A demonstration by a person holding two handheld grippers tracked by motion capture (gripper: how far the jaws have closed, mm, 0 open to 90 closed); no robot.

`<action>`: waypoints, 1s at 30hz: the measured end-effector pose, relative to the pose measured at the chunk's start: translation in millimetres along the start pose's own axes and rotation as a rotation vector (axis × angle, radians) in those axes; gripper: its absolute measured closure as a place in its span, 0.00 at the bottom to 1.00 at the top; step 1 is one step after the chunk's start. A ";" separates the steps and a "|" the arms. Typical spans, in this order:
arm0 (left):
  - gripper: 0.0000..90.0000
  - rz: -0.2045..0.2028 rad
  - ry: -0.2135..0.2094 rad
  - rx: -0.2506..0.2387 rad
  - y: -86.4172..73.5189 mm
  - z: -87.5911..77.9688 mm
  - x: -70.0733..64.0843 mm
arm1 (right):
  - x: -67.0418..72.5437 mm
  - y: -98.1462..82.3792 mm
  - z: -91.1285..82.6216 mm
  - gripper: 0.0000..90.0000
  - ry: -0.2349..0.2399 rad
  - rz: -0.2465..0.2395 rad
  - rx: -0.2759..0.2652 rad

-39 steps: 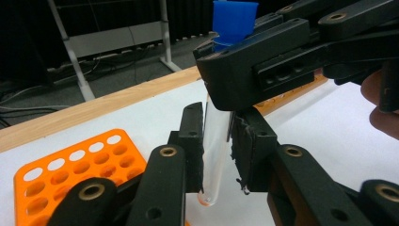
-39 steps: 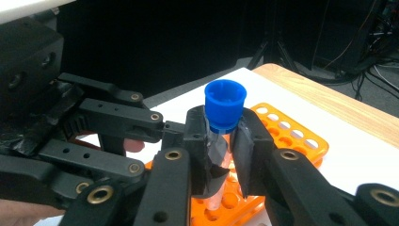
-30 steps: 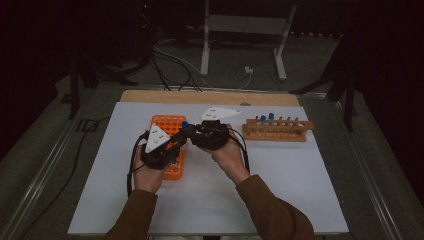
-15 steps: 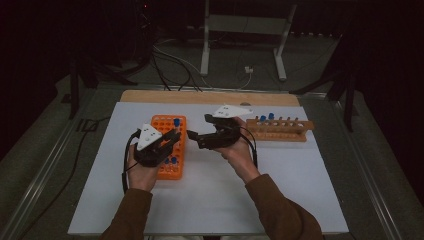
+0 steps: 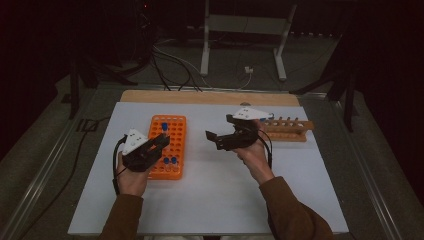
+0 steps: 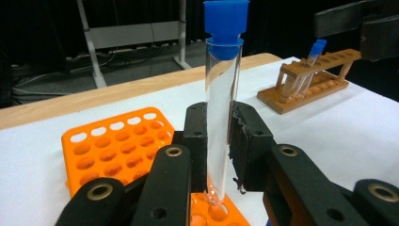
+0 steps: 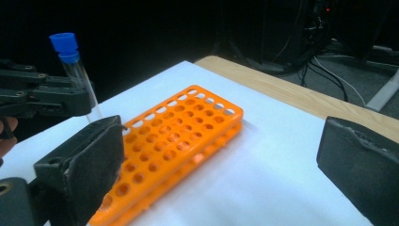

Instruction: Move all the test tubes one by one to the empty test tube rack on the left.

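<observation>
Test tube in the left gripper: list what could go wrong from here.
1. The left gripper clamps the glass test tube low down, so the blue-capped top may tip or the glass may crack.
2. Its bottom hangs just above the orange rack; missing a hole could jam or chip it.
3. The right gripper, jaws just opened and empty, is close enough to bump the tube.

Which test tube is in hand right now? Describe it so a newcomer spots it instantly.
Find the orange rack on the white table's left side. At its near end, the left claw grips a clear tube upright; unlike the seated blue-capped tubes, it stands high above the rack.
</observation>
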State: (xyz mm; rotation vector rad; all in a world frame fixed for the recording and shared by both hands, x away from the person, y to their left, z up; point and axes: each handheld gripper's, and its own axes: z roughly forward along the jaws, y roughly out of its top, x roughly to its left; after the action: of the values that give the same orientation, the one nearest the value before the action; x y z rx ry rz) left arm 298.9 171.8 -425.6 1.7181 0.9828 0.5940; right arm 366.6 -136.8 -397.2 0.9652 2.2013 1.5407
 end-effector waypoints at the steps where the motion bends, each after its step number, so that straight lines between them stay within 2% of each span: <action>1: 0.87 -0.003 -0.001 0.000 -1.4 -0.6 0.3 | -1.8 -1.2 -1.8 0.01 -0.005 0.000 -0.002; 13: 0.87 -0.035 -0.005 0.015 -17.7 -9.3 8.1 | -21.8 -14.4 -22.5 0.00 -0.064 0.006 -0.012; 17: 0.87 -0.036 -0.010 0.026 -23.7 -10.1 7.0 | -25.2 -21.4 -23.8 0.00 -0.083 -0.017 0.022; 30: 0.87 -0.062 -0.012 0.067 -45.4 -14.7 8.9 | -35.5 -29.1 -38.5 0.00 -0.098 0.014 -0.003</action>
State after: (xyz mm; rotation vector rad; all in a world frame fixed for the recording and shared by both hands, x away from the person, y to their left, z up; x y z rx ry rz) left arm 277.4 193.4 -463.4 1.7409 1.0539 0.5148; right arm 360.2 -194.0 -413.7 1.0342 2.1290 1.4703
